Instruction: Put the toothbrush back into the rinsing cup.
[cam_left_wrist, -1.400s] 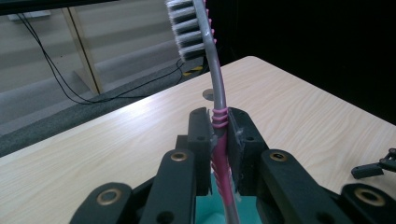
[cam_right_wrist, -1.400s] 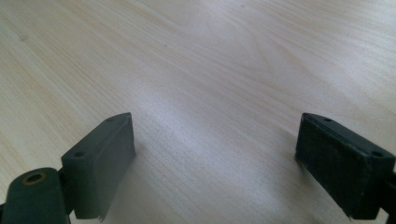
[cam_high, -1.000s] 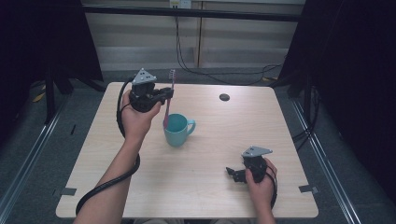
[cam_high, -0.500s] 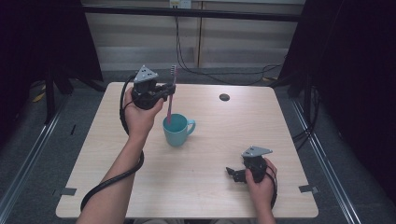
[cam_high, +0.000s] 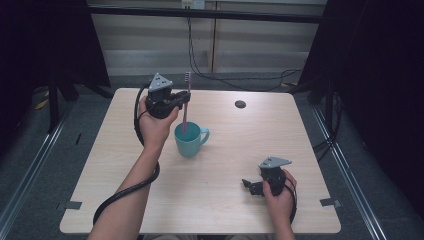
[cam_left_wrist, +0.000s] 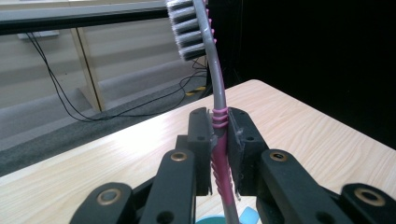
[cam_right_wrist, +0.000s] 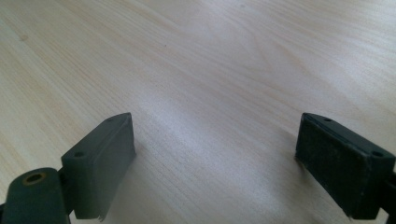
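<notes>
My left claw (cam_high: 183, 98) grips a pink-and-grey plastic toothbrush (cam_left_wrist: 219, 140) upright, its handle end inside the teal ceramic mug (cam_high: 189, 140) mid-worktop. Next, I judge, comes letting go gently. My right claw (cam_right_wrist: 233, 172) rests wide open and empty.

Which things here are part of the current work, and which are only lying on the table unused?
In use:
- toothbrush, clamped upright in the left hand-held gripper, lower end inside the cup
- teal cup

Idle:
- right hand-held gripper, open, low over bare table
- small dark disc at the far edge
</notes>
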